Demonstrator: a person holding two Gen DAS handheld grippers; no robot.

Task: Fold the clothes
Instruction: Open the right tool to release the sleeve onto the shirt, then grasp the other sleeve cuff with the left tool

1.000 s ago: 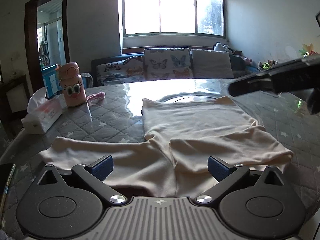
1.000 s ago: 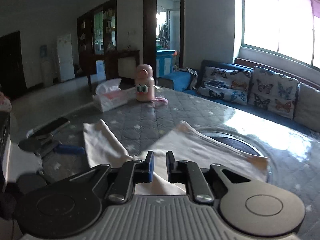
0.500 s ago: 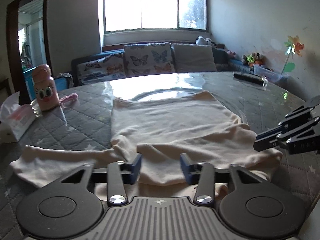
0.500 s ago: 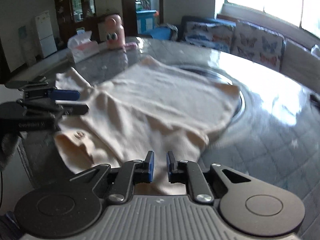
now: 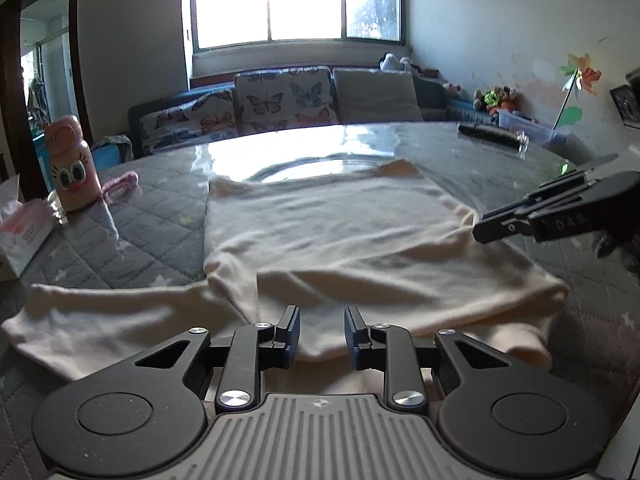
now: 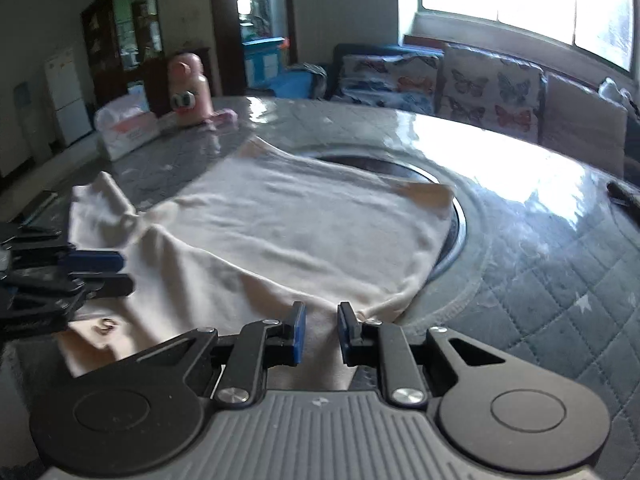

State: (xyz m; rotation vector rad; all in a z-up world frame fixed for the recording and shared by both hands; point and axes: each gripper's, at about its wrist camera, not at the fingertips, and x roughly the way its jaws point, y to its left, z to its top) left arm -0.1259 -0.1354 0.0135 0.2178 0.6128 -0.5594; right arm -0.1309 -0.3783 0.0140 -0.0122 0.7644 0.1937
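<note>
so the cream shirt (image 5: 328,240) is spread flat on the quilted table (image 5: 152,200), body running away from both grippers, and its near edge sits right under the left gripper (image 5: 322,332), whose jaws are closing over the fabric, while the right gripper (image 6: 320,330) is just opening at the right-hand corner.

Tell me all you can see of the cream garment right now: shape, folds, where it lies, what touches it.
The cream garment is a soft knit top, lying flat on the grey quilted table cover, its far hem over the round glass inset. One sleeve stretches out sideways; the other side looks folded in over the body, with a creased near edge. The left tool is closing with the near edge between its jaws. The right tool is opening over the other near corner; cloth shows in its gap.
</note>
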